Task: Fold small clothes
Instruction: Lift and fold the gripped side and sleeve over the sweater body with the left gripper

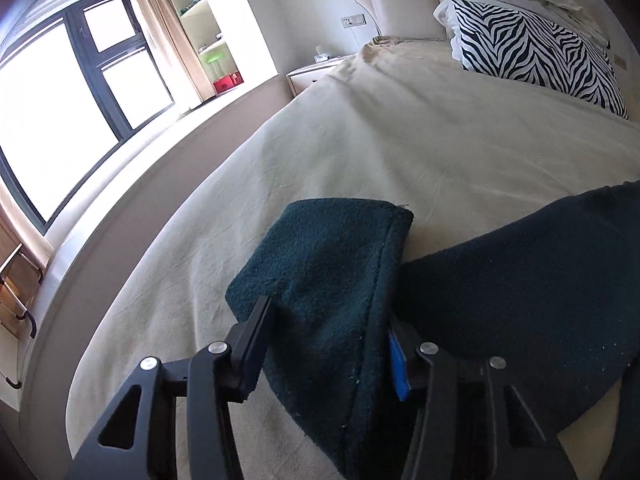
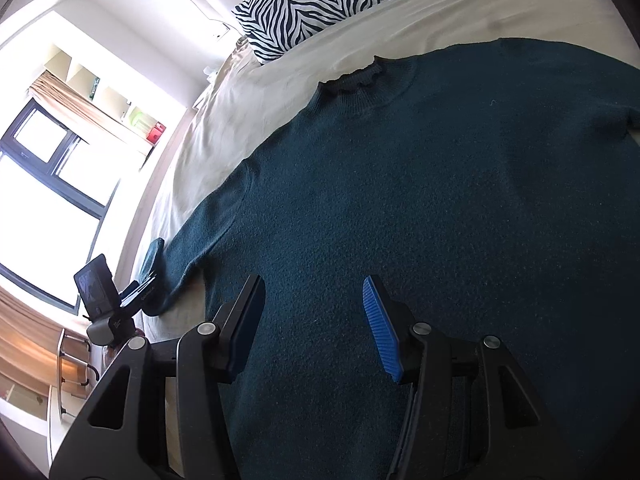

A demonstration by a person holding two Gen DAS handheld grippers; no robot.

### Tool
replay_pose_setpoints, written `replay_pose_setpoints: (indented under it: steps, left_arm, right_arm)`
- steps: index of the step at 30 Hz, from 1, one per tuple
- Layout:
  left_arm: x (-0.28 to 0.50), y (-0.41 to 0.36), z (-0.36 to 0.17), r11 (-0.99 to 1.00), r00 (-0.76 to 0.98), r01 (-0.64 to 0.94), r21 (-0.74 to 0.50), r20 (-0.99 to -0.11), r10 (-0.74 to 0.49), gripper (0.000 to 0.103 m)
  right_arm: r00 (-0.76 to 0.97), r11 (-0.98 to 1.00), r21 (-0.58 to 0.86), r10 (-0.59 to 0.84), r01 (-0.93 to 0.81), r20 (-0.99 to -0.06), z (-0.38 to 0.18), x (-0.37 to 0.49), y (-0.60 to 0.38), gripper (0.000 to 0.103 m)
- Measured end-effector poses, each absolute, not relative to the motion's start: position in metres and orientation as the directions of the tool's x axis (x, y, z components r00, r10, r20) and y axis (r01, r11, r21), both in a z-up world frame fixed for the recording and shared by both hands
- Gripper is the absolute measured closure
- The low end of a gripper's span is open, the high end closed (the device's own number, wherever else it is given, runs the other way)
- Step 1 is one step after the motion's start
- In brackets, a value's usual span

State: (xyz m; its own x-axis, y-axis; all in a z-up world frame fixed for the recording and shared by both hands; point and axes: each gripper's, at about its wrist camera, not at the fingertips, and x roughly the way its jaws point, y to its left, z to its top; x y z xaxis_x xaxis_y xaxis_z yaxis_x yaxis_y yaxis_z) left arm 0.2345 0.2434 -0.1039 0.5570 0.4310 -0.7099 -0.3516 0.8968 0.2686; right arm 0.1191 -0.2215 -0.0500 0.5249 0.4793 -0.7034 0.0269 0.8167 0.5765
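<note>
Here we are over the bed: a dark teal fuzzy knit sweater (image 2: 420, 208) lies spread flat on the cream bedsheet (image 1: 400, 140), its ruffled collar (image 2: 354, 76) pointing toward the zebra-striped pillow (image 2: 320, 4) at the head of the bed. Away from that pillow, at the sweater's near-left side, the left claw (image 1: 328, 344) straddles the sweater's cuffed sleeve end (image 1: 332, 264) — jaws about half open with the thick fabric bunched between them. The black finger (image 1: 256, 344) sits against one edge of the sleeve and the blue pad (image 1: 398, 364) is tucked against the other, yet I cannot tell whether they are actually pinching it. The right claw (image 2: 316, 328) hangs over the sweater's lower body, further from the pillow than the collar, jaws roughly half open and gripping nothing — teal knit shows plainly between its fingers. My read is that a sleeve fold is being set up. The risk: this plush knit is bulky and springy, so a shallow bite could let the sleeve slip free mid-fold. Dragging it could also pull the flat body askew or ruck the loose sheet beneath, and with the right claw not pinning anything, the whole garment may slide.
</note>
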Motion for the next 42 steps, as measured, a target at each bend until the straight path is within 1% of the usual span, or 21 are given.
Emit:
replay_pose_setpoints:
  steps: [2,4,5,7,8,9,10,12,14,16,19,21,23,26,30,33,34,36,40,41,42]
  left_arm:
    - [0.234,0.248,-0.095,0.899,0.568,-0.369,0.235,-0.709,0.419,0.078]
    - [0.231,0.249,-0.085,0.905,0.591,-0.380,0.189,-0.703,0.395,0.090]
    - [0.227,0.249,-0.079,0.912,0.609,-0.382,0.145,-0.703,0.367,0.096]
    - [0.215,0.243,-0.061,0.924,0.664,-0.377,0.064,-0.677,0.318,0.096]
    - [0.208,0.236,-0.052,0.941,0.710,-0.337,-0.013,-0.660,0.246,0.096]
    - [0.202,0.226,-0.042,0.954,0.748,-0.293,-0.058,-0.636,0.191,0.096]
    - [0.196,0.211,-0.033,0.965,0.776,-0.255,-0.062,-0.608,0.166,0.096]
    - [0.187,0.174,-0.023,0.989,0.828,-0.114,-0.091,-0.559,0.044,0.096]
    - [0.182,0.132,-0.026,0.999,0.838,0.010,-0.052,-0.544,-0.037,0.096]
    - [0.176,0.089,-0.040,0.992,0.825,0.130,0.000,-0.555,-0.108,0.096]
    - [0.167,0.043,-0.064,0.973,0.797,0.225,0.052,-0.584,-0.153,0.096]
    - [0.156,0.022,-0.074,0.962,0.793,0.261,0.081,-0.586,-0.165,0.096]
    - [0.150,0.011,-0.077,0.952,0.800,0.278,0.124,-0.578,-0.159,0.096]
    - [0.145,0.008,-0.076,0.946,0.810,0.287,0.152,-0.565,-0.155,0.096]
    - [0.142,0.008,-0.081,0.939,0.816,0.284,0.192,-0.562,-0.132,0.096]
    - [0.141,0.009,-0.083,0.937,0.820,0.281,0.209,-0.560,-0.120,0.096]
    - [0.140,0.008,-0.084,0.935,0.822,0.283,0.215,-0.556,-0.121,0.096]
    - [0.138,0.004,-0.085,0.927,0.828,0.289,0.238,-0.548,-0.117,0.096]
    - [0.134,-0.002,-0.084,0.916,0.840,0.293,0.273,-0.531,-0.111,0.096]
    - [0.133,-0.003,-0.084,0.915,0.842,0.293,0.279,-0.529,-0.109,0.096]
    - [0.134,-0.003,-0.084,0.913,0.841,0.295,0.282,-0.530,-0.107,0.096]
  right_arm:
    - [0.531,0.813,0.581,0.481,0.027,-0.698,-0.050,0.117,-0.225,0.053]
    - [0.536,0.813,0.582,0.481,0.024,-0.694,-0.050,0.117,-0.226,0.053]
    - [0.537,0.812,0.583,0.482,0.024,-0.693,-0.051,0.117,-0.229,0.053]
    - [0.537,0.807,0.590,0.487,0.024,-0.689,-0.052,0.116,-0.231,0.053]
    - [0.537,0.804,0.594,0.490,0.025,-0.687,-0.053,0.116,-0.231,0.053]
    - [0.534,0.798,0.602,0.498,0.025,-0.683,-0.054,0.116,-0.233,0.053]
    - [0.531,0.790,0.613,0.510,0.022,-0.677,-0.055,0.117,-0.233,0.053]
    - [0.526,0.770,0.638,0.538,0.012,-0.659,-0.056,0.121,-0.232,0.053]
    - [0.521,0.735,0.678,0.582,-0.008,-0.624,-0.057,0.126,-0.230,0.053]
    - [0.505,0.676,0.737,0.644,-0.023,-0.575,-0.058,0.133,-0.226,0.053]
    - [0.440,0.551,0.834,0.759,-0.041,-0.480,-0.064,0.150,-0.214,0.052]
    - [0.389,0.478,0.878,0.811,-0.007,-0.438,-0.077,0.164,-0.205,0.046]
    - [0.344,0.416,0.909,0.850,0.025,-0.398,-0.091,0.177,-0.195,0.045]
    - [0.297,0.337,0.937,0.889,0.093,-0.349,-0.114,0.195,-0.182,0.045]
    - [0.302,0.244,0.958,0.911,0.151,-0.280,-0.127,0.209,-0.174,0.045]
    - [0.335,0.159,0.977,0.921,0.141,-0.198,-0.121,0.209,-0.182,0.045]
    - [0.354,0.163,0.977,0.913,0.137,-0.202,-0.118,0.208,-0.186,0.045]
    - [0.355,0.229,0.961,0.895,0.154,-0.270,-0.116,0.210,-0.190,0.045]
    - [0.242,0.262,0.944,0.920,0.201,-0.307,-0.133,0.224,-0.173,0.045]
    - [0.224,0.287,0.939,0.918,0.191,-0.326,-0.134,0.227,-0.167,0.048]
    - [0.206,0.306,0.936,0.918,0.176,-0.339,-0.134,0.229,-0.161,0.057]
